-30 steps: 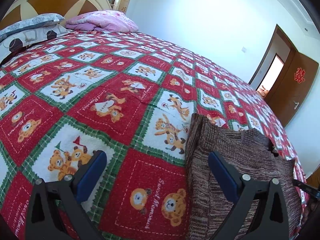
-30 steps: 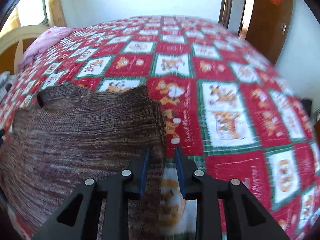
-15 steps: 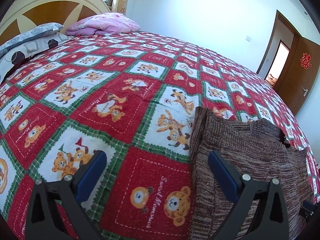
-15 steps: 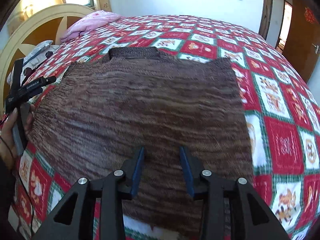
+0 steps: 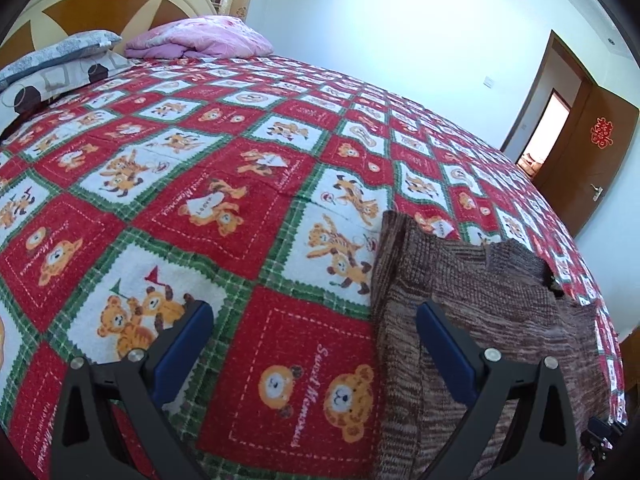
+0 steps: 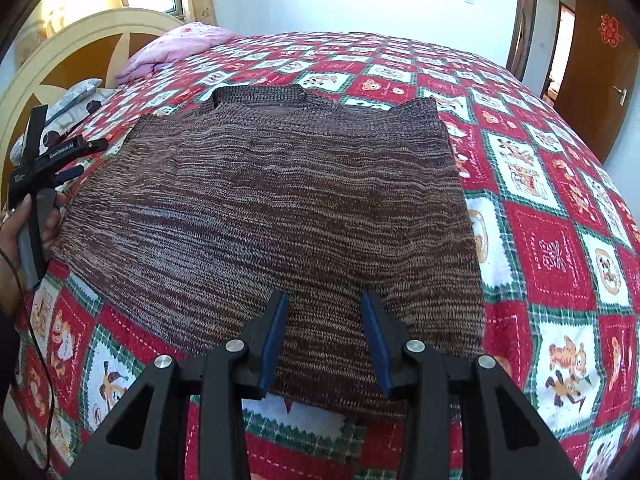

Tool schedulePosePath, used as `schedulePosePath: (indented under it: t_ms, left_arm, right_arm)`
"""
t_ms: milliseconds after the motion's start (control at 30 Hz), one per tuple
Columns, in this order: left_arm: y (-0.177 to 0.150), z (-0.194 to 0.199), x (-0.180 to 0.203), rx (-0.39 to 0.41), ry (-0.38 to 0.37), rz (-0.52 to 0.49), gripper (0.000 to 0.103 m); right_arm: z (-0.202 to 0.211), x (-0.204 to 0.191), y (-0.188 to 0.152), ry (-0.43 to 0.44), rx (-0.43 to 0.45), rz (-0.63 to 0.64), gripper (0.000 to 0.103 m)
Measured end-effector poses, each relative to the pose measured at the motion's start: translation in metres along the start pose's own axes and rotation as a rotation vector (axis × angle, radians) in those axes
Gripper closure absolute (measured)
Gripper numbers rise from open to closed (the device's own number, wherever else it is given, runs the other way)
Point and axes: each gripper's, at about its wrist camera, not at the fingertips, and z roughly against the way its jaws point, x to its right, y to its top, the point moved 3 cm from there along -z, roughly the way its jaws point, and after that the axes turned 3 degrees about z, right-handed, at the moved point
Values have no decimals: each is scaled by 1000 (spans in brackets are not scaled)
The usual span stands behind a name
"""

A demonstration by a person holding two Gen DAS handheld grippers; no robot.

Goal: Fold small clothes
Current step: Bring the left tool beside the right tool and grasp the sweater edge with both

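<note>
Two claws are up over the bed. From the left, the left claw is wide open with nothing in it. The brown sweater lies flat on the red bear blanket. Its sleeves are hidden. The right claw is partly open, empty, over the sweater's near edge. Whether it touches is hard to see.

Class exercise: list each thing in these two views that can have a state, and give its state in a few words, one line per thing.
Brown knit sweater: spread flat on the bedspread, neckline toward the headboard, held by neither gripper.
Left gripper: open, fingers wide apart, empty.
Right gripper: open, over the sweater's near hem, gripping nothing.
Wooden door: standing open.
Bedspread: laid smooth over the bed.
</note>
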Motion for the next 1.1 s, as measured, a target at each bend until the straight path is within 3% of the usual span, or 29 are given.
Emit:
schedulePosePath:
  t_ms: [100,200,333,400,600,700,900,1100]
  left_arm:
    - [0,5,-1,-45,-41,-27,0]
    - [4,9,-7,-73,-84,-34,0]
    - [12,3,-22,-112,-160,8,0]
    - [11,2,-26,-89,-192,47,0]
    - [-2,6,-1,-62,-189,-81,0]
    - [-2,7,-3,-63,-220,-76,0]
    - [2,11,-25,-58,-370,55,0]
    - [0,10,-13,-64,-352,8,0]
  right_arm:
    - [8,-1,1,-17,3,-4,62]
    - [26,-20,8,-15,62,46,62]
    - [39,-86,26,22,128,249,59]
    - [38,-120,31,58,138,333,59]
    - [21,-217,29,98,164,548,59]
    - [7,-244,22,89,157,630,59]
    - [-16,-280,20,88,162,678,59]
    - [-28,-297,29,79,206,660,59]
